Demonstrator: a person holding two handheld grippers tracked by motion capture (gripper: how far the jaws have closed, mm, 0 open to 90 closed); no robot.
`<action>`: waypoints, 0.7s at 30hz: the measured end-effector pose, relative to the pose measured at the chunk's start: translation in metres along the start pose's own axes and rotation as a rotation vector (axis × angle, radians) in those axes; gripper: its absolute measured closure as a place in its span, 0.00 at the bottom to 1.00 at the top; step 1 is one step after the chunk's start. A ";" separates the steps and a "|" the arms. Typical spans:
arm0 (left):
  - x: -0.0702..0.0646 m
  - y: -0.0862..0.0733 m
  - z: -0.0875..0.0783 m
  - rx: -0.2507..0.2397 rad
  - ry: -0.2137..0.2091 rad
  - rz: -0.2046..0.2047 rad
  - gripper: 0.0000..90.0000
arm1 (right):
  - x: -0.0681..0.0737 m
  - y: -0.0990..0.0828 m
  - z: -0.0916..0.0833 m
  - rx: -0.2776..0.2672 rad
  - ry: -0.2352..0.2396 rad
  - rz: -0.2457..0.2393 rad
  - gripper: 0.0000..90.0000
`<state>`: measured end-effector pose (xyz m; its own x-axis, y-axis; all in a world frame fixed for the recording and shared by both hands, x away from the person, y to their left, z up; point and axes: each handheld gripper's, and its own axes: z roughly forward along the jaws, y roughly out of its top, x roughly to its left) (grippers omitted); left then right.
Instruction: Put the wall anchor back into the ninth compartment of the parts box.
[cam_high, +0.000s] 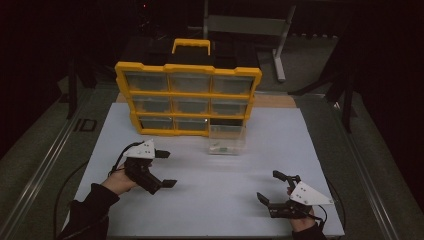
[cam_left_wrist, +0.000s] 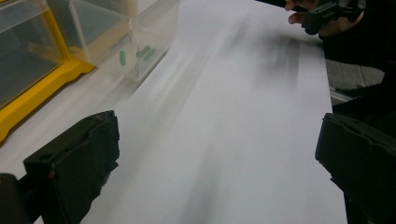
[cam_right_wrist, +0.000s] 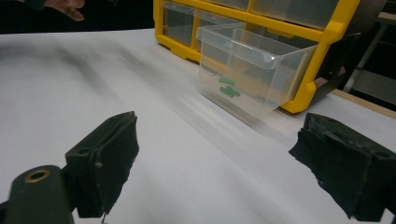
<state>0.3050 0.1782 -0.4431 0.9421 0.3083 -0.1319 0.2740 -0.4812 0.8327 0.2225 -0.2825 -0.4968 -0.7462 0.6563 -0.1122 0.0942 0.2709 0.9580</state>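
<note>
**Both grippers wide apart over the white board, clear drawer pulled out**

High view: nearest the camera, the right gripper (cam_high: 272, 187) sits at the lower right of the white board (cam_high: 210, 200), jaws spread with nothing between them. The left gripper (cam_high: 166, 169) lies at the lower left, jaws likewise parted and empty, aimed toward the middle of the board. Farther back stands the yellow organiser (cam_high: 188, 95) with three rows of clear drawers and a handle on top. Its bottom-right clear drawer (cam_high: 227, 140) is pulled forward onto the board, well apart from both grippers.

Left gripper view: the two black jaws rise at the bottom corners, far apart, bare board between them. The clear drawer (cam_left_wrist: 140, 42) shows at upper left with small green pieces (cam_left_wrist: 142, 52) inside, beside the yellow frame (cam_left_wrist: 42, 88).

Right gripper view: the jaws stand released, nothing gripped. Ahead, the clear drawer (cam_right_wrist: 252, 74) juts from the organiser (cam_right_wrist: 327, 37), green pieces (cam_right_wrist: 229, 87) lying on its floor.
</note>
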 end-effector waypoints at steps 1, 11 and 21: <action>-0.001 -0.003 -0.001 -0.003 0.003 -0.002 0.00 | 0.000 0.000 0.000 0.000 -0.001 0.002 0.13; -0.009 -0.035 -0.008 -0.045 0.003 -0.059 0.00 | -0.001 0.000 0.000 -0.001 -0.001 0.002 0.13; -0.019 -0.060 -0.013 -0.067 0.038 -0.088 0.00 | 0.000 0.000 0.000 0.000 -0.002 0.003 0.13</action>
<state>0.2679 0.2116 -0.4832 0.9065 0.3784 -0.1871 0.3410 -0.3951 0.8530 0.2230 -0.2826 -0.4972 -0.7449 0.6580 -0.1100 0.0965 0.2695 0.9582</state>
